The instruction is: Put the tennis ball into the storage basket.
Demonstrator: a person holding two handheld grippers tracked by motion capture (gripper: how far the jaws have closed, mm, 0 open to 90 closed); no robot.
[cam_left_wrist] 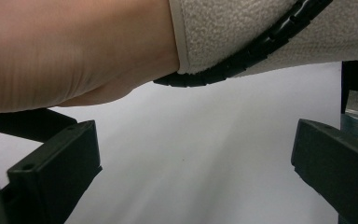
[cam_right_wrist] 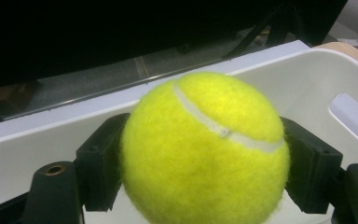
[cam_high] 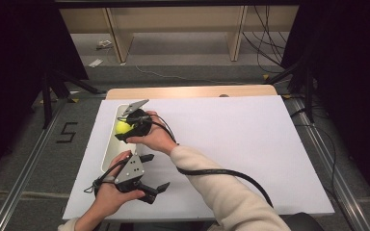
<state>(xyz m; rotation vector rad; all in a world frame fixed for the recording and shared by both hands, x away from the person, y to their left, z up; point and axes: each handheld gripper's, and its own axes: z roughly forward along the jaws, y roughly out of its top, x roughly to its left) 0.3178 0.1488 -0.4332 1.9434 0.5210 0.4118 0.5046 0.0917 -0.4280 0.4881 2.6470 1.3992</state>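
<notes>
Right gripper clamped on tennis ball, held over white bin; left gripper idle with jaws apart

High view: the ball sits between the 2 jaws of the right gripper, above the far half of the bin at the left edge of the white table cover. Right gripper view: both black jaws press the ball's opposite sides, the white seam faces up, and the bin's inner wall with its handle cut-out lies behind and below. Left gripper sits nearer the person, just beside the bin's near end, pointing right across the cover. Left gripper view: 2 jaws stand wide, nothing between them but the bare cover; the other arm's cream sleeve and black cable cross above
</notes>
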